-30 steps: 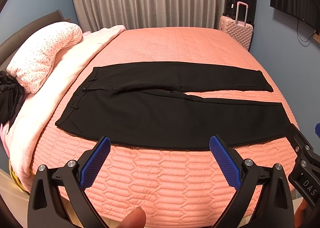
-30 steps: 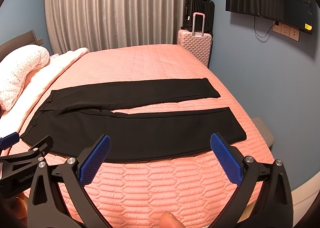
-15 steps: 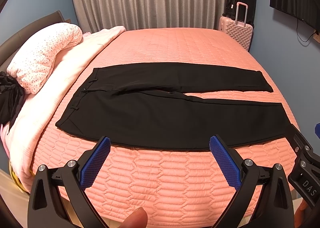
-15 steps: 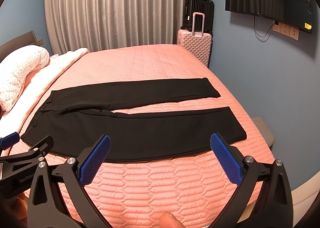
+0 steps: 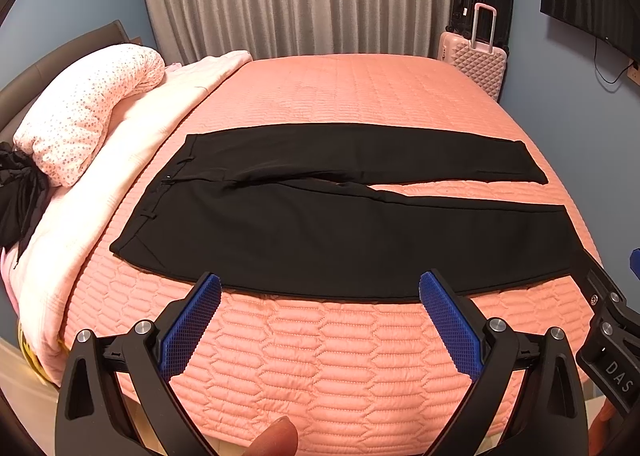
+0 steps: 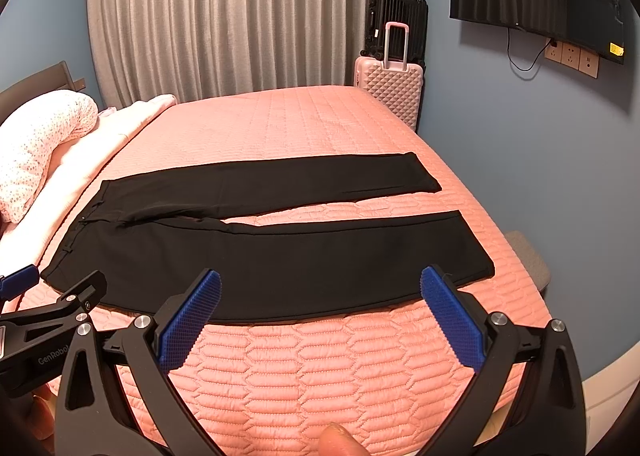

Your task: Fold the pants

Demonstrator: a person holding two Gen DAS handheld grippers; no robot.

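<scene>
Black pants [image 5: 320, 232] lie flat across the pink quilted bed [image 5: 340, 360], waistband to the left, both legs spread apart toward the right. The same pants [image 6: 280, 260] show in the right wrist view. My left gripper [image 5: 320, 288] hovers open over the near edge of the pants, with nothing between its blue pads [image 5: 192, 328]. My right gripper [image 6: 320, 284] is likewise open above the near leg, holding nothing. Each gripper's body shows at the edge of the other's view.
A white dotted pillow [image 5: 88, 115] and pale blanket [image 5: 132, 151] lie at the bed's left end, with dark cloth [image 5: 16, 191] beside them. A pink suitcase [image 6: 388, 91] and a black one [image 6: 396, 23] stand by the curtain. A grey stool [image 6: 528, 256] sits at the bed's right.
</scene>
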